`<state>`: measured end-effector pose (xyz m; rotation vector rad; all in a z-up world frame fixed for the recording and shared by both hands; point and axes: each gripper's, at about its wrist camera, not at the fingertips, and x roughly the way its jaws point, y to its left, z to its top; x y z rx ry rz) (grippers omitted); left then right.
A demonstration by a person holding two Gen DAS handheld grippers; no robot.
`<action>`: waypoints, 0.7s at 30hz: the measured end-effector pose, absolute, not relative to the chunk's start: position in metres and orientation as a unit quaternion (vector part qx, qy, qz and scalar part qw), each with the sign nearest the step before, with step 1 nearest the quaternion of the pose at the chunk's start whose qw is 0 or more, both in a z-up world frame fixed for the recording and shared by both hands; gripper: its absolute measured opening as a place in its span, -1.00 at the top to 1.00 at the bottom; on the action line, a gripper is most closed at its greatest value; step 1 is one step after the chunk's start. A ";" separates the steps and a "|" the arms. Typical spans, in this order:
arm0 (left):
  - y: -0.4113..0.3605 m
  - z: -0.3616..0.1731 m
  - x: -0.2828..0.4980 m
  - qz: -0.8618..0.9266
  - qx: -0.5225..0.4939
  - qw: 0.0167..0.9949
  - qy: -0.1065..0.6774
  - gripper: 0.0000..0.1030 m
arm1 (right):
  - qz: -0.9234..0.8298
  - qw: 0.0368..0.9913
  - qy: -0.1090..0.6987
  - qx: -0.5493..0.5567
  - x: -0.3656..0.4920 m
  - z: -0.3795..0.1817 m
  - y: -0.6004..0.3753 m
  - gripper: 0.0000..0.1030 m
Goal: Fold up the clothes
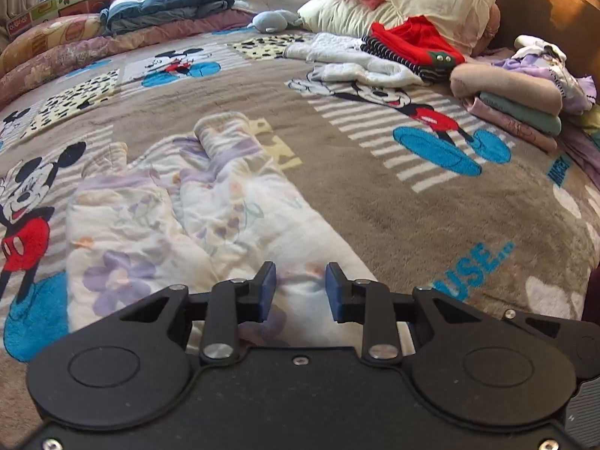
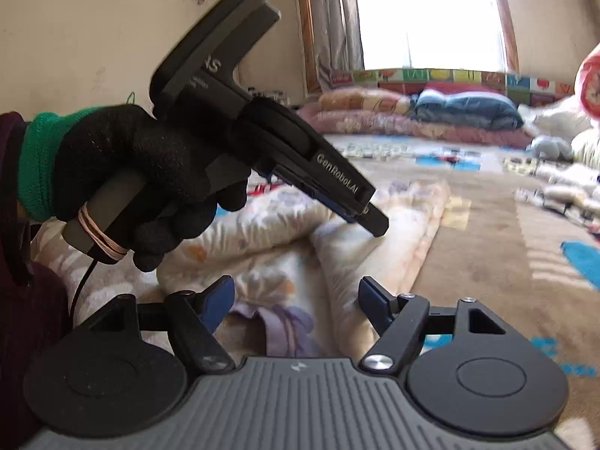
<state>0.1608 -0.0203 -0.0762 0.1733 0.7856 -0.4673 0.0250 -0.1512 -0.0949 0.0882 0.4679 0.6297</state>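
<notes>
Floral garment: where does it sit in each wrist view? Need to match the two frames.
Left wrist: floral garment fills lower-left to centre, running under the open left gripper.
Right wrist: floral garment lies centre, beyond the open right gripper and below the gloved hand holding the left gripper.
Shared landmark: folded dark blue quilt by the far wall.

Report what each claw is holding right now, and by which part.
Nothing is held. The left claw is open above the floral garment with only air between its fingers, and the right claw is open too, above the same garment without pinching it.
</notes>
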 end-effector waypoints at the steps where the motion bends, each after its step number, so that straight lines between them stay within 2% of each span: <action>1: -0.019 -0.076 0.158 -0.223 0.078 0.896 0.375 0.41 | 0.312 0.921 0.231 0.041 0.027 -0.097 -0.149 -0.48; 7: -0.008 -0.072 0.144 -0.212 0.047 0.911 0.351 0.35 | 0.325 0.916 0.228 0.060 0.029 -0.101 -0.153 -0.50; 9: 0.000 -0.066 0.134 -0.205 0.030 0.919 0.337 0.13 | 0.326 0.919 0.209 0.070 0.021 -0.096 -0.158 -0.49; 14: 0.049 -0.048 0.091 -0.166 -0.043 0.940 0.294 0.04 | 0.300 0.930 0.201 0.065 0.004 -0.089 -0.170 -0.49; 17: 0.083 -0.044 0.061 -0.126 -0.063 0.954 0.264 -0.03 | 0.281 0.940 0.194 0.008 -0.004 -0.085 -0.169 -0.49; 21: 0.094 -0.044 0.031 -0.101 0.027 0.964 0.246 -0.12 | 0.263 0.942 0.183 -0.098 -0.014 -0.084 -0.155 -0.48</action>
